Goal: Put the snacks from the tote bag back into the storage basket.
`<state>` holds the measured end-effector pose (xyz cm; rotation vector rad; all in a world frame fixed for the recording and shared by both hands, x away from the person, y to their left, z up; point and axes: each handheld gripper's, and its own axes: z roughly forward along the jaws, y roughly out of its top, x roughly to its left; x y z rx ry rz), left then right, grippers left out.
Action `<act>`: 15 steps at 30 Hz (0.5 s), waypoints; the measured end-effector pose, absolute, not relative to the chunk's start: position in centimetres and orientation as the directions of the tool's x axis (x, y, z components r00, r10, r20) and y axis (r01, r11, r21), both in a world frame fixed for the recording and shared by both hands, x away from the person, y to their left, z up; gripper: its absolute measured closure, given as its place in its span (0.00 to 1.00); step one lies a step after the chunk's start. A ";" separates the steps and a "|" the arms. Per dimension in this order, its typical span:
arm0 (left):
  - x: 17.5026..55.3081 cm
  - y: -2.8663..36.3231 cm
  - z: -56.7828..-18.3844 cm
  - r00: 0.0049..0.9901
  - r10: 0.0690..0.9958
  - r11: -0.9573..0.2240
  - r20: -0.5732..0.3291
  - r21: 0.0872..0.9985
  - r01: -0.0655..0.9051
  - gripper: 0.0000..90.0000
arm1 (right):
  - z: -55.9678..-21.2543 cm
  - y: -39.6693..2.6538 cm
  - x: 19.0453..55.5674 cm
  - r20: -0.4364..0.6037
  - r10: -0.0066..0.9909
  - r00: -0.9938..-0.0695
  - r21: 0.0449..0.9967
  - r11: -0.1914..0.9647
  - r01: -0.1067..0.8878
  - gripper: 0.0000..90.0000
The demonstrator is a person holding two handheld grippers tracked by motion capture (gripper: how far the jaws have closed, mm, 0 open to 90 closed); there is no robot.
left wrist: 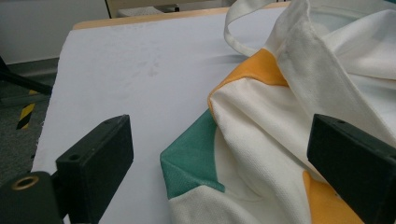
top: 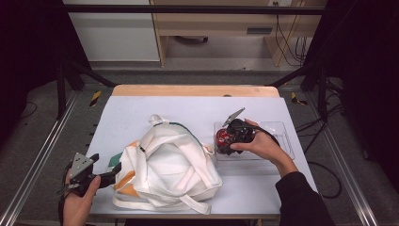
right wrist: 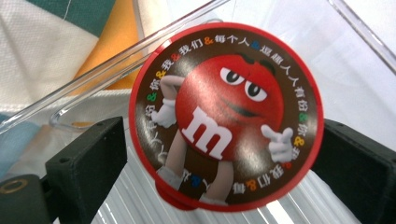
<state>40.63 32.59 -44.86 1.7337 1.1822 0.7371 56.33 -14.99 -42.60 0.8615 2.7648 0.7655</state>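
Observation:
A white cloth bag (top: 164,165) with orange and green patches lies crumpled on the table's near left. My left gripper (top: 106,167) sits at the bag's left edge. In the left gripper view it (left wrist: 219,154) is open, and the bag's green corner (left wrist: 191,163) lies between the jaws without touching them. A round red candy tin (top: 223,136) with a cartoon lid (right wrist: 224,116) stands at the left end of a clear plastic tray (top: 277,129). My right gripper (top: 227,140) straddles the tin, one jaw close on each side of it, and is open (right wrist: 224,154).
The tray's clear rim (right wrist: 140,60) runs between the tin and the bag. The bag's straps (top: 157,120) trail toward the table's middle. A wooden strip (top: 195,90) edges the table's far side, and metal rails (top: 37,155) flank it.

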 end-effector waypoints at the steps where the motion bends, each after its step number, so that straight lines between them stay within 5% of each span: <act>1: 40.6 32.6 -44.9 0.369 0.929 -0.153 -0.007 0.902 0.403 0.08 | -42.5 -15.0 56.3 0.007 0.558 -0.830 0.514 0.710 0.481 0.07; 15: 40.6 32.8 -44.8 0.364 0.931 -0.143 -0.014 0.904 0.402 0.08 | -41.3 -15.6 55.6 0.007 0.555 -0.832 0.528 0.704 0.475 0.07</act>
